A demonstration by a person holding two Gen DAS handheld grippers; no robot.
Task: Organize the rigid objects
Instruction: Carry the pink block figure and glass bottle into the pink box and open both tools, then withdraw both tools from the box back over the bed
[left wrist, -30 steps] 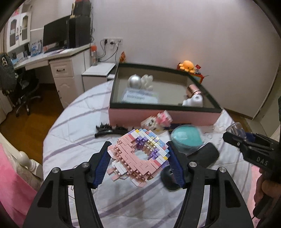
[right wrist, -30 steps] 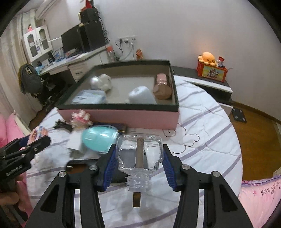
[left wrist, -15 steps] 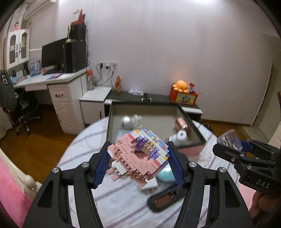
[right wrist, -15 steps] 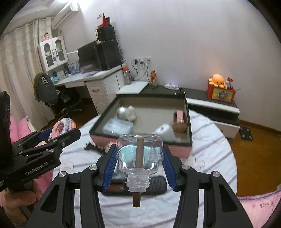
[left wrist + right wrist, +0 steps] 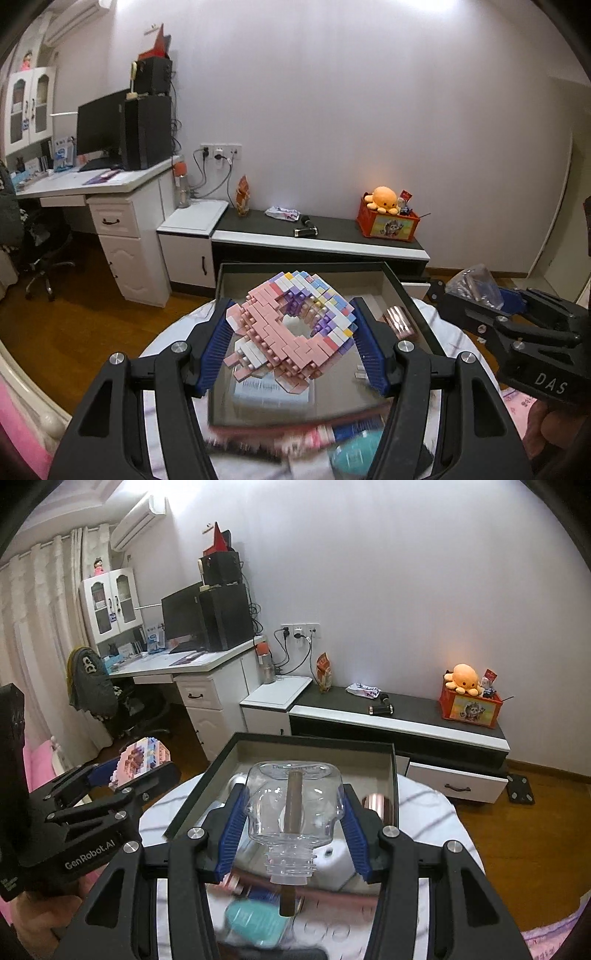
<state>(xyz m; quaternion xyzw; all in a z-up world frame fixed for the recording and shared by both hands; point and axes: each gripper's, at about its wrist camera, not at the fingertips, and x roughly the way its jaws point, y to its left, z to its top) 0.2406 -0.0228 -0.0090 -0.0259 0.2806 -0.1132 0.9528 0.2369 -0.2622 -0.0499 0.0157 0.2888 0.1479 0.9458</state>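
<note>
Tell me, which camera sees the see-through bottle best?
The right wrist view: the clear bottle sits front and centre, whole, between the right gripper's blue fingers. The left wrist view shows only a blurry bit of it, far right.

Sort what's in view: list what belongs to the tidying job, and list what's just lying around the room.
Job:
- left tongs shut on brick model
- right tongs shut on clear bottle
- storage box
- copper cylinder in box

Lying about:
- orange octopus plush
- monitor
- snack bag
</note>
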